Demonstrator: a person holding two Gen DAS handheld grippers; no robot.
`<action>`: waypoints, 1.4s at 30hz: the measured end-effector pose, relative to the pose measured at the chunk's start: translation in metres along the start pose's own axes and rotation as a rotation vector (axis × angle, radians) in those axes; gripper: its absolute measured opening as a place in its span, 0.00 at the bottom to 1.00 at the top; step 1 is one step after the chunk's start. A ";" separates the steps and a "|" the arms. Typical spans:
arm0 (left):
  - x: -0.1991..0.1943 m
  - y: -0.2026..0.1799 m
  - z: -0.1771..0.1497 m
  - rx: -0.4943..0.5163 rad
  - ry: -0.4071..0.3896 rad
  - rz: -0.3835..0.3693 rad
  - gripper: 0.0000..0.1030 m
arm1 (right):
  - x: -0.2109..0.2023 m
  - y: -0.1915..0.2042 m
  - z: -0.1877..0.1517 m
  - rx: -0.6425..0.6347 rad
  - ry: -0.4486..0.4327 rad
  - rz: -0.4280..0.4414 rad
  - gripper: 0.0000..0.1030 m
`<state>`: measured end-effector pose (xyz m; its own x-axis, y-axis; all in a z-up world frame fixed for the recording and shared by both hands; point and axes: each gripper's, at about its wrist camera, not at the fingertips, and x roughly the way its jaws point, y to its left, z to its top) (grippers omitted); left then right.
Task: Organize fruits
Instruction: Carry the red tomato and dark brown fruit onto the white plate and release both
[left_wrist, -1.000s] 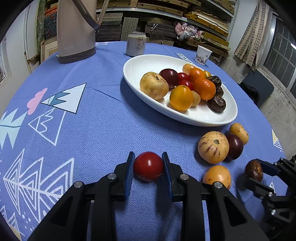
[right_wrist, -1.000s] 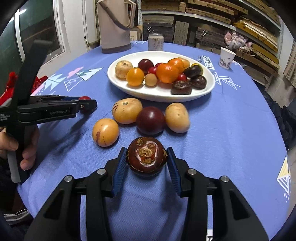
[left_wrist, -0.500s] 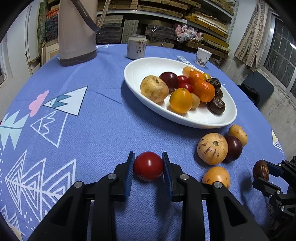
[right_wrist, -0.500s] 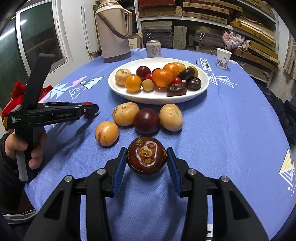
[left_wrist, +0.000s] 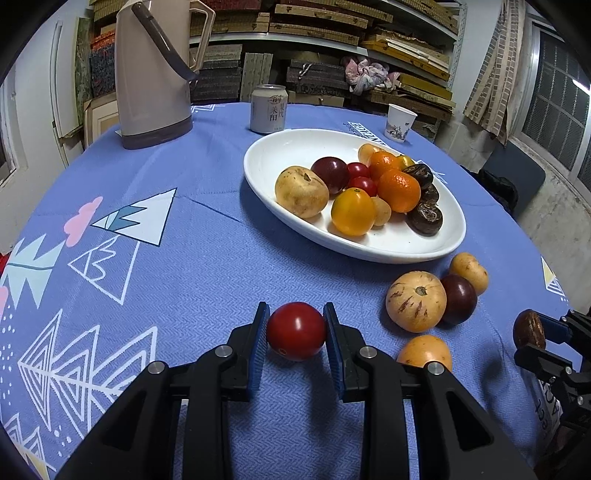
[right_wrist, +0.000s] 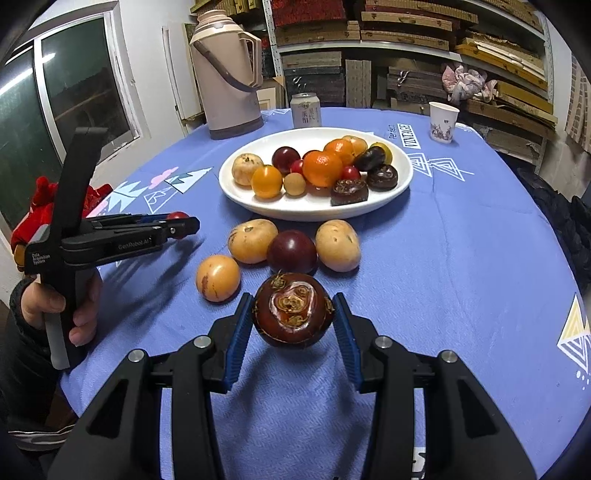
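Observation:
My left gripper (left_wrist: 296, 336) is shut on a red cherry tomato (left_wrist: 296, 331), held above the blue tablecloth; it also shows in the right wrist view (right_wrist: 177, 223). My right gripper (right_wrist: 293, 319) is shut on a dark brown water chestnut (right_wrist: 293, 308), lifted above the cloth; the chestnut also shows in the left wrist view (left_wrist: 529, 328). A white oval plate (left_wrist: 280, 147) holds several fruits. Loose on the cloth are a tan streaked melon (right_wrist: 252, 240), a dark plum (right_wrist: 291, 251), a potato-like fruit (right_wrist: 337, 245) and a small orange fruit (right_wrist: 218, 277).
A beige thermos jug (right_wrist: 229, 74), a drink can (right_wrist: 306, 110) and a paper cup (right_wrist: 442, 121) stand beyond the plate. Cluttered shelves lie behind the round table. A window is at the left. The table edge curves close on both sides.
Both grippers have risen with their fruits still held. The views tilt up, showing more of the shelves, and the table looks farther below.

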<state>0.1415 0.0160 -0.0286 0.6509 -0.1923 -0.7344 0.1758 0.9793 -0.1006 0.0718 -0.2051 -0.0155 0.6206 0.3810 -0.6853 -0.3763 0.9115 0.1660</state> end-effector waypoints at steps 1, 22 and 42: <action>-0.001 0.000 0.000 0.001 -0.002 0.000 0.29 | 0.000 -0.001 0.000 0.001 0.000 0.001 0.41; -0.010 0.001 0.006 -0.024 -0.007 -0.034 0.29 | -0.010 -0.001 0.023 -0.007 -0.055 0.030 0.41; -0.029 -0.035 0.083 0.059 -0.086 -0.004 0.29 | -0.022 -0.005 0.098 -0.057 -0.162 0.061 0.41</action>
<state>0.1778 -0.0178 0.0519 0.7105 -0.2035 -0.6737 0.2203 0.9735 -0.0617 0.1280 -0.2032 0.0683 0.6963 0.4594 -0.5514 -0.4520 0.8775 0.1603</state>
